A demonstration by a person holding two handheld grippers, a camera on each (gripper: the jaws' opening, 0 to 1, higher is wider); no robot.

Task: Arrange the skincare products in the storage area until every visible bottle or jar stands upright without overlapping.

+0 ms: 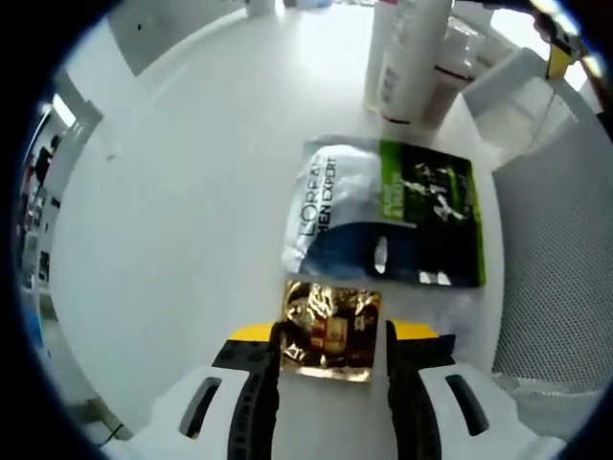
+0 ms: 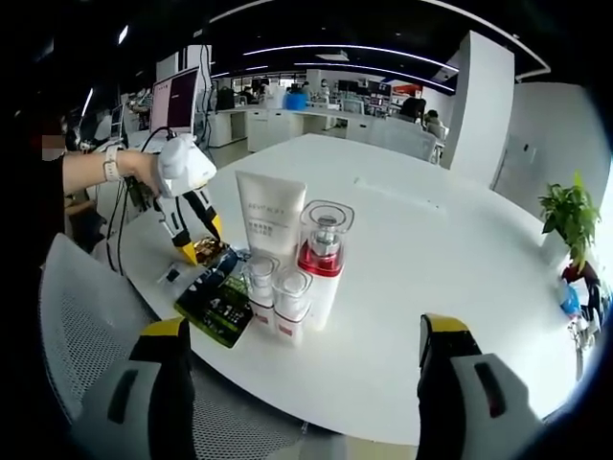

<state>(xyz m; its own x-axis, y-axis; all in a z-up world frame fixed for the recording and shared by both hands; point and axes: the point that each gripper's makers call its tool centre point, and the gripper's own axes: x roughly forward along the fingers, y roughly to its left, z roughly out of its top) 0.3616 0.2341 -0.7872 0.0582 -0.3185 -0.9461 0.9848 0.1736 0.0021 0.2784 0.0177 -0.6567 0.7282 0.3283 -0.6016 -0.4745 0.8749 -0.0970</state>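
Left gripper (image 1: pixel 330 350), frame bottom: jaws closed on gold foil sachet (image 1: pixel 330 331). Looks light, crinkly, slippery; best pinched by flat edges. Just above, L'Oréal pouch (image 1: pixel 383 216) lying flat. Right gripper (image 2: pixel 302 359) spread wide, nothing between. White tube (image 2: pixel 270 216) and pump bottle (image 2: pixel 324 254) upright at centre.

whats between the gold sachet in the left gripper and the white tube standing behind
A flat L'Oreal sachet pack lies between the gold sachet and the white tube, as the left gripper view shows; the left gripper clamps the gold sachet.
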